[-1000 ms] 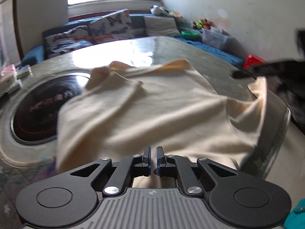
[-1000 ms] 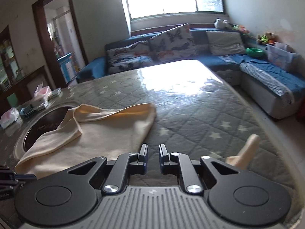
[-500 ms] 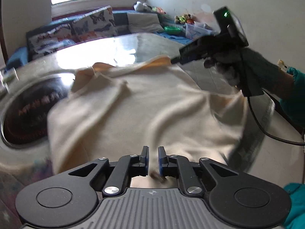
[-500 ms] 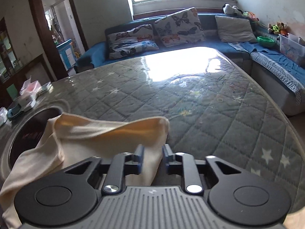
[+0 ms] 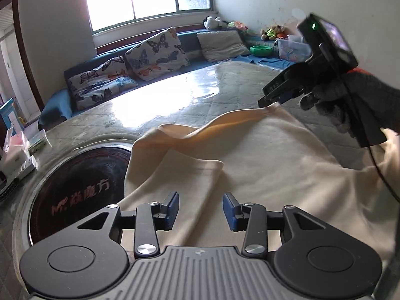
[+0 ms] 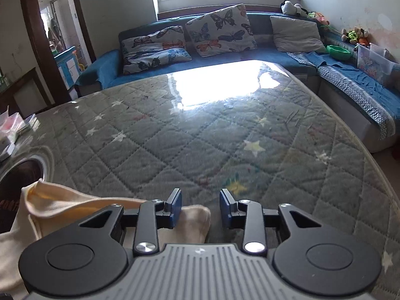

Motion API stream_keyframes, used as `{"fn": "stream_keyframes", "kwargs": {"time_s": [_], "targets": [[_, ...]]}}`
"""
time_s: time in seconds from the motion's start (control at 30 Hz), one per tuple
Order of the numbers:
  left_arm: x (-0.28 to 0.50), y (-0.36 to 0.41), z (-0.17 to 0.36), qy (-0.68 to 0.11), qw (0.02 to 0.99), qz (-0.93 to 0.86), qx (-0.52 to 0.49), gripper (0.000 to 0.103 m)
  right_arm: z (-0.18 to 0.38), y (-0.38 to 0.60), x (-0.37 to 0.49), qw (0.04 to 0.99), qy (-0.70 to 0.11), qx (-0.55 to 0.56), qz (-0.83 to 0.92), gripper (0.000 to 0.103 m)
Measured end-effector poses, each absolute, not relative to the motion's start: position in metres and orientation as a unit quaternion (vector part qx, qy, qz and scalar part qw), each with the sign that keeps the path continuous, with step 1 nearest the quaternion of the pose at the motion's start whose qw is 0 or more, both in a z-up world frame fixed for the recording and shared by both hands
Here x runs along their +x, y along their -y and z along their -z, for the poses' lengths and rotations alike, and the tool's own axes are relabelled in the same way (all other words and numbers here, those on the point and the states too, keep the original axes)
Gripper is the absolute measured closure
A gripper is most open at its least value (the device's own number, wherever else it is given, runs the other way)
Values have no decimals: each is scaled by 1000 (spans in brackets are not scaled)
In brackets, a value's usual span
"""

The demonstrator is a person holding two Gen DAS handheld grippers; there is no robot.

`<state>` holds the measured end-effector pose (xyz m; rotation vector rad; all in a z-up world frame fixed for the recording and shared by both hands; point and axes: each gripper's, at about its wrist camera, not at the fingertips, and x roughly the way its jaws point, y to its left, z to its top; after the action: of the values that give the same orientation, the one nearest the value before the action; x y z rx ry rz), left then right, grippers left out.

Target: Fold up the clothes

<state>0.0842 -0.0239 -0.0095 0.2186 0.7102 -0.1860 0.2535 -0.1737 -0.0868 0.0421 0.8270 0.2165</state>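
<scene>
Left tool stands with its jaws spread, nothing between them, low over the near part of the cream garment. In the left wrist view the garment lies spread on the quilted tabletop. Its left edge overlaps the dark round inset sunk in the tabletop. A folded flap of the garment ends in a corner just beyond the spread pads. The far hem rises in a loose ridge towards the right tool, whose tip touches the hem's far right corner. Beyond the garment the tabletop runs bare up to the blue sofa.

In the right wrist view, the right tool also has its jaws spread. The garment's rounded corner lies below and between the pads, nearer the left pad; whether a pad touches it I cannot tell. Past the garment the starred tabletop lies bare ahead, curving off at its right edge towards the sofa.
</scene>
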Motion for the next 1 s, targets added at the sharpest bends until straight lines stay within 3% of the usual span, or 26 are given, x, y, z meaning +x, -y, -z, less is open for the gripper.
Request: {"fn": "stream_keyframes", "kwargs": {"time_s": [0.17, 0.23, 0.33, 0.57, 0.83, 1.0], "targets": [[105, 30, 23, -353, 925, 67, 123, 61, 75, 163, 245, 917, -380, -3, -119, 69], [110, 26, 25, -352, 927, 65, 115, 67, 69, 156, 238, 919, -371, -21, -134, 67], [113, 17, 24, -348, 930, 60, 101, 88, 64, 144, 230, 916, -366, -44, -158, 66], [110, -17, 11, -331, 942, 16, 54, 102, 60, 128, 212, 914, -359, -59, -178, 63], [72, -109, -21, -286, 951, -97, -65, 103, 62, 138, 189, 915, -358, -73, -174, 63], [46, -128, -22, -307, 945, -98, -61, 102, 62, 143, 186, 914, -365, -63, -164, 62]]}}
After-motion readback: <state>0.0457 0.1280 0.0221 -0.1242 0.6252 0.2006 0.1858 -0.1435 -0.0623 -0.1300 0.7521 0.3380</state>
